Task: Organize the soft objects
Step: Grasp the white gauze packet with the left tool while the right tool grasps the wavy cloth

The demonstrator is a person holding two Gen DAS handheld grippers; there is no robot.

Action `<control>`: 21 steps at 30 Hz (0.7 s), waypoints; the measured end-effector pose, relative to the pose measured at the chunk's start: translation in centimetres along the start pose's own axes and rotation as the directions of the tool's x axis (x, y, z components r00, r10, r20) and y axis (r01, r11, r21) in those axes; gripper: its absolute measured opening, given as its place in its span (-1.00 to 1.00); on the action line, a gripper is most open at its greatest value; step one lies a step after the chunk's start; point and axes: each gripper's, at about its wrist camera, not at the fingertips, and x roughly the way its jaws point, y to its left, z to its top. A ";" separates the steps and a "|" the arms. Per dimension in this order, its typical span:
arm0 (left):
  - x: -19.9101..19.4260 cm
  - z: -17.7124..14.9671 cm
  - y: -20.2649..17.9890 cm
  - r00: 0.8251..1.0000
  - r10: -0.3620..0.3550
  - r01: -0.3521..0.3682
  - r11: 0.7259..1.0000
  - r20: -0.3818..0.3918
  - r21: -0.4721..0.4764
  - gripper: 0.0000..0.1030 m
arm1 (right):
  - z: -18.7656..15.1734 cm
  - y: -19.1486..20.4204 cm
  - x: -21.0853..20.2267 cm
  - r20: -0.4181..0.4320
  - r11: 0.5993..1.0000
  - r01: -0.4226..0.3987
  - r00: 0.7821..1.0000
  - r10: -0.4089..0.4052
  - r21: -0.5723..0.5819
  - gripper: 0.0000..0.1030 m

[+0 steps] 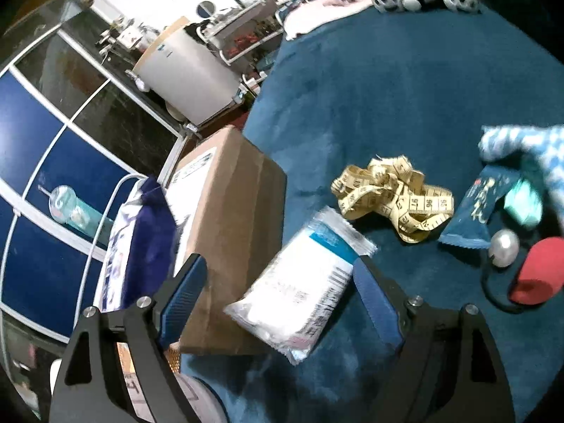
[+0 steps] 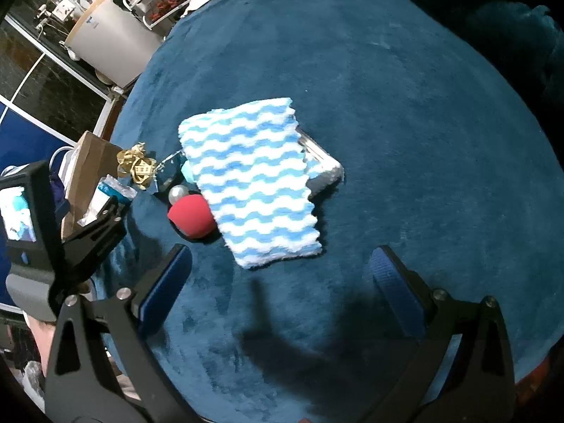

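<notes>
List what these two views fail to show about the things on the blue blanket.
- Grey object, right wrist view: mostly covered by the wavy blue-white cloth.
- Dark blue packet, left wrist view: print blurred, top hidden by the cloth.
- White packet: text smeared; whether the left gripper touches it is unclear.

Readable print: numbers only
The crumpled yellow measuring tape (image 1: 394, 197) shows 96 and 97; the packets' print is too blurred.

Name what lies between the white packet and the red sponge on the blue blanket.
In the left wrist view, the tangled yellow tape measure, a dark blue sachet and a pearl-like ball lie between the white packet and red sponge.
</notes>
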 end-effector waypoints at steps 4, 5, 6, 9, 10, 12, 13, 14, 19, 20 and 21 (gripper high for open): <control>1.4 -0.3 -1.1 0.997 -0.008 0.011 0.999 -0.083 0.037 -0.06 | 0.0 -0.4 0.0 -0.003 1.000 0.006 1.000 -0.006 0.008 0.99; 1.5 -0.4 -1.1 0.996 -0.015 0.018 0.999 -0.093 0.035 -0.06 | 0.0 -0.6 0.0 -0.003 1.000 0.007 1.000 -0.007 0.009 0.99; 1.5 -0.6 -0.9 0.995 -0.029 0.031 0.999 -0.094 0.023 -0.12 | 0.0 -0.7 0.0 -0.003 1.000 0.009 1.000 -0.009 0.011 0.99; 1.0 -0.9 -0.2 0.993 -0.065 0.063 0.998 -0.095 -0.025 -0.17 | -0.1 -1.0 0.1 -0.005 1.000 0.007 1.000 -0.006 0.018 0.99; 0.7 -0.9 0.2 0.992 -0.083 0.079 0.996 -0.094 -0.049 -0.18 | -0.1 -1.1 0.2 -0.007 1.000 0.007 1.000 -0.007 0.018 0.99; -0.3 -1.1 1.0 0.988 -0.128 0.120 0.989 -0.089 -0.089 -0.20 | -0.2 -1.1 0.4 -0.014 1.000 0.001 1.000 0.000 0.019 0.99; -1.0 -1.3 1.3 0.983 -0.162 0.152 0.983 -0.086 -0.104 -0.20 | -0.2 -1.1 0.5 -0.014 1.000 -0.002 1.000 0.002 0.018 0.99; -1.5 -1.6 1.6 0.976 -0.197 0.185 0.975 -0.090 -0.126 -0.20 | -0.1 -1.0 0.5 -0.014 1.000 -0.003 1.000 0.003 0.015 0.99; -3.1 -4.4 2.9 0.872 -0.469 0.406 0.853 -0.138 -0.327 -0.20 | 0.6 -0.4 0.8 0.000 1.000 -0.019 1.000 0.019 0.003 0.99; -3.2 -5.1 3.1 0.849 -0.509 0.433 0.825 -0.145 -0.363 -0.20 | 1.0 -0.2 0.9 0.005 1.000 -0.021 1.000 0.021 -0.004 0.99; -3.7 -6.0 2.7 0.830 -0.538 0.453 0.803 -0.145 -0.388 -0.20 | 1.3 0.1 1.0 0.008 1.000 -0.024 1.000 0.024 -0.011 0.99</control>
